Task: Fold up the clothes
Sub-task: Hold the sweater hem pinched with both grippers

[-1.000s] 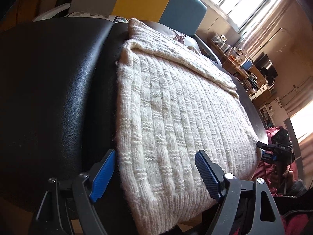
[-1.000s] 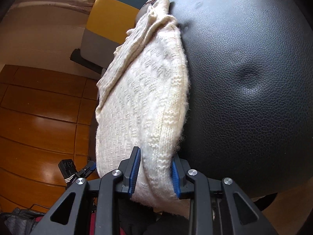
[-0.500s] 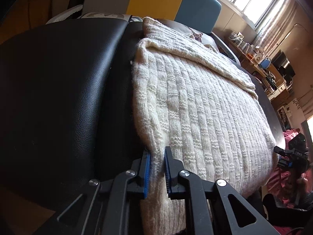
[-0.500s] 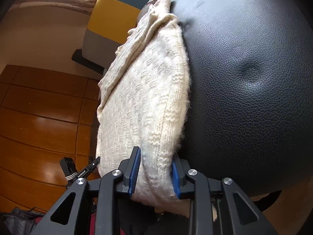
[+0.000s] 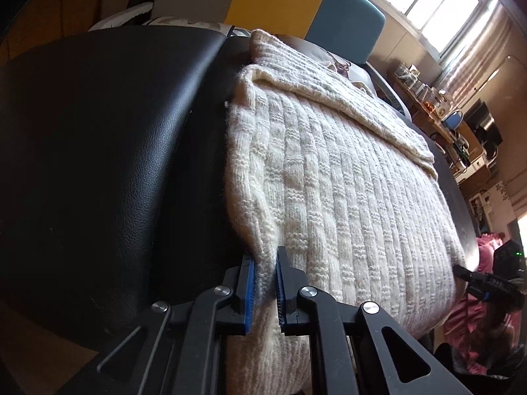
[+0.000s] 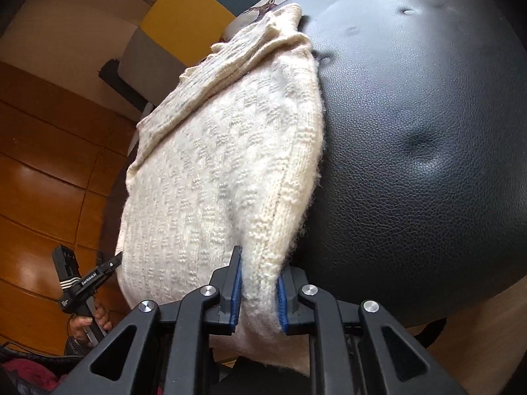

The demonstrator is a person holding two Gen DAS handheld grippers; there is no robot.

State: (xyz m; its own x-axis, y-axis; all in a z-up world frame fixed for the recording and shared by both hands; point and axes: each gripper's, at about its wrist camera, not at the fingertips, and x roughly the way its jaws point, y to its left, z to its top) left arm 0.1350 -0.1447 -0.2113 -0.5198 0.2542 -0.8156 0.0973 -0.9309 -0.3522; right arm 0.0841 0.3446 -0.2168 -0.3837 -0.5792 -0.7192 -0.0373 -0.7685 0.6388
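Sweater (image 5: 346,204), cream ribbed knit, spread flat over black leather seat (image 5: 98,164), sleeve folded across far end. Near left corner pinched tight between blue pads of left claw (image 5: 265,291), knit bunched up there. Near right corner inside right claw (image 6: 257,296), pads pressing on thick fold and closing further. Beyond far end, yellow and teal chair back (image 5: 296,3). Wooden floor (image 6: 42,171) to the left in the right wrist view.

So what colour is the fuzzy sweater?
Cream white, knitted in ribbed stripes. The sweater shows best in the left wrist view.
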